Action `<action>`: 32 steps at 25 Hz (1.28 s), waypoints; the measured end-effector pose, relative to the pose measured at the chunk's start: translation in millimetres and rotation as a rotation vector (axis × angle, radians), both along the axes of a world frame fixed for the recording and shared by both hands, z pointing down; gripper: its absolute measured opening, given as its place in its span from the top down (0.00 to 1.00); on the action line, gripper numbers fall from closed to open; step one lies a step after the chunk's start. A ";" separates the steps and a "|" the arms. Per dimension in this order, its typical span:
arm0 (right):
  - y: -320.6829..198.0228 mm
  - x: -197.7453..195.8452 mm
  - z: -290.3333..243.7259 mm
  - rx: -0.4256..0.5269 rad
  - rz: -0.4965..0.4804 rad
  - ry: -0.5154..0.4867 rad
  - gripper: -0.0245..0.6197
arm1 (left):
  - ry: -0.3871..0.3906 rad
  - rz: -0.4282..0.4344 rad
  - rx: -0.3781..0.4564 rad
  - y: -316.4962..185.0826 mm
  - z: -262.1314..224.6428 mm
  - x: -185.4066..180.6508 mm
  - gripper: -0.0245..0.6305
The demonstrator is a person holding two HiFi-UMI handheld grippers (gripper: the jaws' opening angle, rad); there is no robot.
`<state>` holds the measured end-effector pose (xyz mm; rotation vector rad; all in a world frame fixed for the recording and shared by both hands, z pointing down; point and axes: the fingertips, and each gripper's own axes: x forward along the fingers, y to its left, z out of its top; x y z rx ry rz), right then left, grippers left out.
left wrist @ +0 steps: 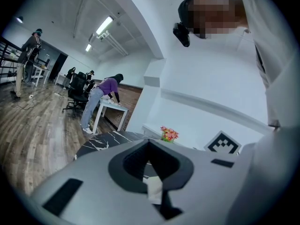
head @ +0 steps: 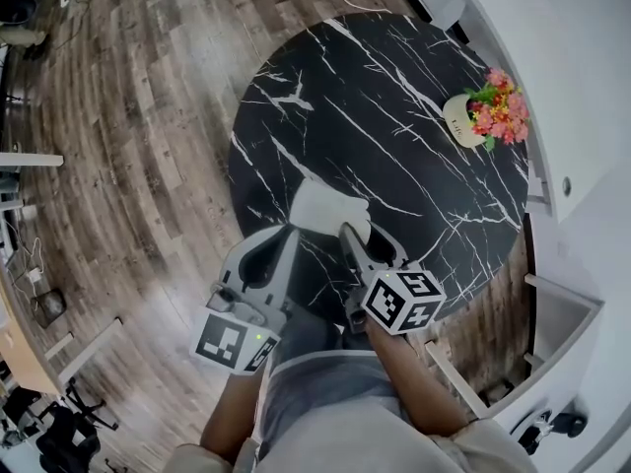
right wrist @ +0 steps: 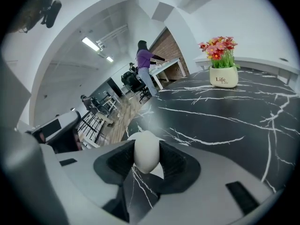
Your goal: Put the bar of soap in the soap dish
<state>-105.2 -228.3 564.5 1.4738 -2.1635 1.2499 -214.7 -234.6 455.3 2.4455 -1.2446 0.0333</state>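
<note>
A white oval bar of soap [right wrist: 146, 156] sits upright between the jaws of my right gripper [right wrist: 146, 146], which is shut on it. In the head view the right gripper [head: 348, 231] hangs over the near edge of the round black marble table [head: 394, 136]. Its tips are right beside the white soap dish [head: 317, 205]. My left gripper [head: 289, 233] is level with it on the dish's left, with its jaws together and nothing in them. In the left gripper view a white scrap of the dish [left wrist: 153, 187] shows through the left gripper [left wrist: 149, 144].
A cream pot of pink and red flowers [head: 463, 121] [right wrist: 223, 76] stands at the table's far right. A white counter [head: 552, 87] curves round that side. Wood floor [head: 148, 116] lies to the left. People and office chairs are far off across the room.
</note>
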 end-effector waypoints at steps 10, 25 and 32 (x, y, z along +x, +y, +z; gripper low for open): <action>-3.2 -0.6 10.4 -0.034 0.032 0.114 0.71 | 0.016 0.010 -0.009 -6.0 5.2 -3.6 0.96; -9.4 -0.6 13.4 -0.050 0.081 0.159 0.71 | 0.017 0.025 0.001 -7.3 11.8 -1.5 0.96; -9.4 -2.4 13.3 -0.050 0.065 0.188 0.71 | -0.070 0.017 0.015 -12.3 30.9 4.5 0.96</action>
